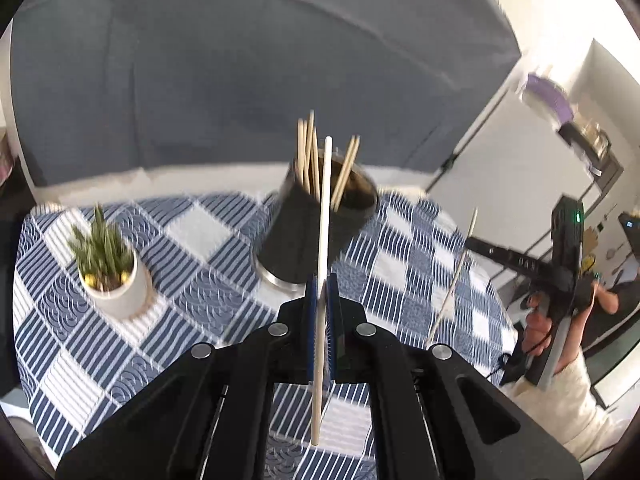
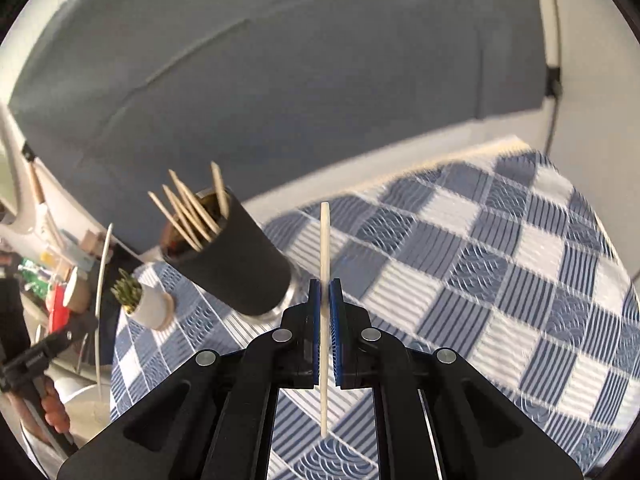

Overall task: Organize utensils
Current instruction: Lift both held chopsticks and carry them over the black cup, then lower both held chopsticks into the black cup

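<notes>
- Left claw [image 1: 321, 280]: closed on one pale chopstick [image 1: 323, 240], gripped near mid-length, tip pointing up and away, tail hanging below the pads.
- Right claw [image 2: 325, 285]: likewise closed on a second chopstick [image 2: 325, 264], held roughly upright.
- Target: the black cup [image 1: 312, 228], standing on the counter [image 1: 420, 280] with its checked blue cloth; several chopsticks already lean inside it. It also shows in the right view [image 2: 236, 260], to the left of that claw.
- A small potted plant [image 1: 112, 276] stands near the cup; keep your sweep away from it.
- Judgement: both sticks are above the counter, not yet in the cup. Bring one at a time.
- Tilt your wrist so the lower end leads, centre it over the open mouth, clear of the sticks fanned at the rim.
- Lower until the end is well inside before you let go; an early release could bounce it off the rim.
- Frames are motion-blurred; slow down for the final approach.
</notes>
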A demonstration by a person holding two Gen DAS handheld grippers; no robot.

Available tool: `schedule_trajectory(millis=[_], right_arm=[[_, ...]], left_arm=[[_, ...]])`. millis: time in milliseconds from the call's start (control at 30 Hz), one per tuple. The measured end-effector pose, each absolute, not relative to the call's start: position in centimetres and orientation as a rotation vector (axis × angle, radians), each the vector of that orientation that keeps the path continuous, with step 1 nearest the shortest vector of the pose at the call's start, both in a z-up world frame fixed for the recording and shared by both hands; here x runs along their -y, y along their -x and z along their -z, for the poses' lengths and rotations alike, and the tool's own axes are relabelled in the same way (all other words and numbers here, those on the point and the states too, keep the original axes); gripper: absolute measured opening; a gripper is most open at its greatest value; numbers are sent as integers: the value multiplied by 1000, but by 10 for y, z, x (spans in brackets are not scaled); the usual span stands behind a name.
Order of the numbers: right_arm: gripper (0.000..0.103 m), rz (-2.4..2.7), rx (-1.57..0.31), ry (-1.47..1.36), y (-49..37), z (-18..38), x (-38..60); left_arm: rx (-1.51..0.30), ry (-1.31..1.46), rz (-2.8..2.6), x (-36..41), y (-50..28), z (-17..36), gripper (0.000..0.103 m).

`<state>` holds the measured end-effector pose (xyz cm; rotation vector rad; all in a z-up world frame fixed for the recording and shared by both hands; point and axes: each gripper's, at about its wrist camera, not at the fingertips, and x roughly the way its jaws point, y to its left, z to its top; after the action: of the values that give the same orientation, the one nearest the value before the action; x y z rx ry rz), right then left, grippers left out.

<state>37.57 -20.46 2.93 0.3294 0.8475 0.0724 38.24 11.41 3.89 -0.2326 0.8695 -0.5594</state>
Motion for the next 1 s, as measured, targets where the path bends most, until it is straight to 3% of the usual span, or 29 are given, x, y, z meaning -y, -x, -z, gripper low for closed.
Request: schedule_trajectory(millis=[533, 1000], right_arm=[[5, -128, -634, -156, -411, -111, 179], [5, -194, -528, -57, -448, -142, 149]], left_arm=[[-734, 285, 590, -103, -457, -80, 4], [-660, 264, 655, -67, -500, -93, 5]])
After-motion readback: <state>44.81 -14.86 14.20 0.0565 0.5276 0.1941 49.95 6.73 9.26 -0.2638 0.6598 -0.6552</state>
